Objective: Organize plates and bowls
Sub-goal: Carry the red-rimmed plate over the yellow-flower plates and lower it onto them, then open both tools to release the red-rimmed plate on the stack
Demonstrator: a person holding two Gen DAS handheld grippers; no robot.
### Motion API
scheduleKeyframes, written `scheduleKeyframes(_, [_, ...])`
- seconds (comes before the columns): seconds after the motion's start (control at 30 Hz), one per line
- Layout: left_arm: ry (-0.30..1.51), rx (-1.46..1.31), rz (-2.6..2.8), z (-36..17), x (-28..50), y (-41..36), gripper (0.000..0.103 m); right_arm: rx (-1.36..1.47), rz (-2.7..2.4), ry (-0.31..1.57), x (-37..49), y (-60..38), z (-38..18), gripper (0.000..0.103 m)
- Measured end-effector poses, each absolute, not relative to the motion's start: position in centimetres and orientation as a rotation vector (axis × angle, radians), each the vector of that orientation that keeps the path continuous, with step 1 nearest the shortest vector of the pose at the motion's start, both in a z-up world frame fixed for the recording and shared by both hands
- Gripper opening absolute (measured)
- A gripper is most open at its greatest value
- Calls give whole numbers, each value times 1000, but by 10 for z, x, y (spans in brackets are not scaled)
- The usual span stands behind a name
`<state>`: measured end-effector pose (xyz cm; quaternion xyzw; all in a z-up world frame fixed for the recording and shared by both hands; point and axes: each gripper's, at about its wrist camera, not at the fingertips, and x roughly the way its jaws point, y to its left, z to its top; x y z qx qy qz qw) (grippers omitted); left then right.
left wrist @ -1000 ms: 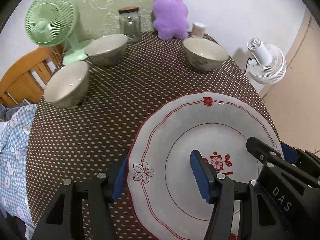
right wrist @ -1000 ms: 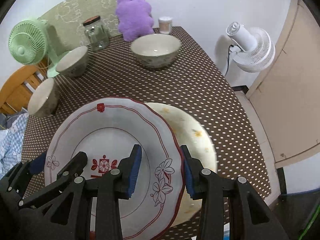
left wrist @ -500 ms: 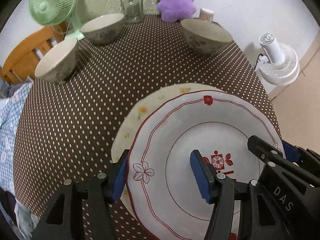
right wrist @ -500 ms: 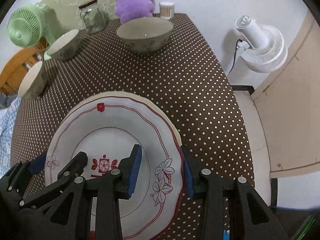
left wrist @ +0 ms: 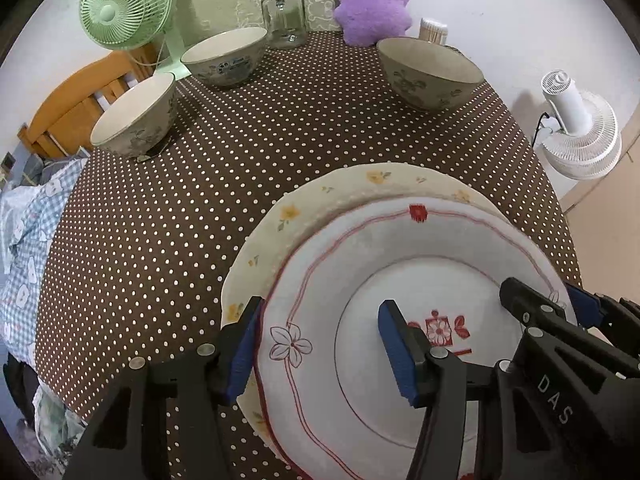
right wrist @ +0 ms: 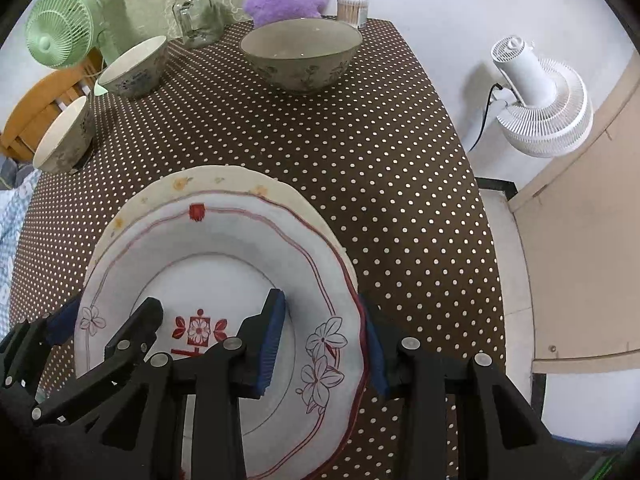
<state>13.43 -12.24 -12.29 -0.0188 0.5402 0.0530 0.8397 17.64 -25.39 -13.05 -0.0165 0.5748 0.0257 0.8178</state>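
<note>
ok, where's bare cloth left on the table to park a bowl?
Biggest free patch: table centre, between the three bowls and the stacked plates. Another strip runs left of the plates toward the checked fabric. The right edge beside the plates is also bare. Crowded along the back: jar, purple plush, green fan.

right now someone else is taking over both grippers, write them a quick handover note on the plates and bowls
Left gripper: straddles the left rim of the red-patterned plate; grip unclear.
Right gripper: straddles the same plate's right rim; grip unclear.
Red-patterned plate sits over the yellow-flowered plate on the polka-dot tablecloth; contact not certain.
Three bowls stand apart at the far side: large bowl, blue-patterned bowl, left-edge bowl.
Done: plates nearly stacked.
Left: settle, release, then gather the bowls.
</note>
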Motion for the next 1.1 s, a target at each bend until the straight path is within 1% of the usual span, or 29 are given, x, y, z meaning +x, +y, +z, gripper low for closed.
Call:
scheduleKeyframes(0.13, [1134,-26,127,-124,136,-126,58,-18,57,1242,179,-259,-134,40])
scheduleKeyframes(0.4, [1125,-14,134,-126,136,-130,61,20,84,1246,178,-265,-130,39])
scheduleKeyframes(0.43, [1124,-15,135,-125,136,-130,62,23,87,1243,176,-267,-129,36])
scheduleKeyframes(0.47, [1123,-15,135,-125,136,-129,62,26,94,1240,174,-267,-127,29])
scheduleKeyframes(0.5, [1124,-15,134,-125,136,-128,62,28,103,1239,173,-267,-126,28])
scheduleKeyframes(0.77, [1108,-2,151,-120,130,-123,67,8,139,1223,176,-260,-125,28])
scheduleKeyframes(1.0, [1101,-17,178,-117,128,-116,68,-23,170,1197,185,-250,-127,29])
scheduleKeyframes(1.1, [1099,-26,180,-116,129,-115,71,-32,171,1192,186,-249,-127,29])
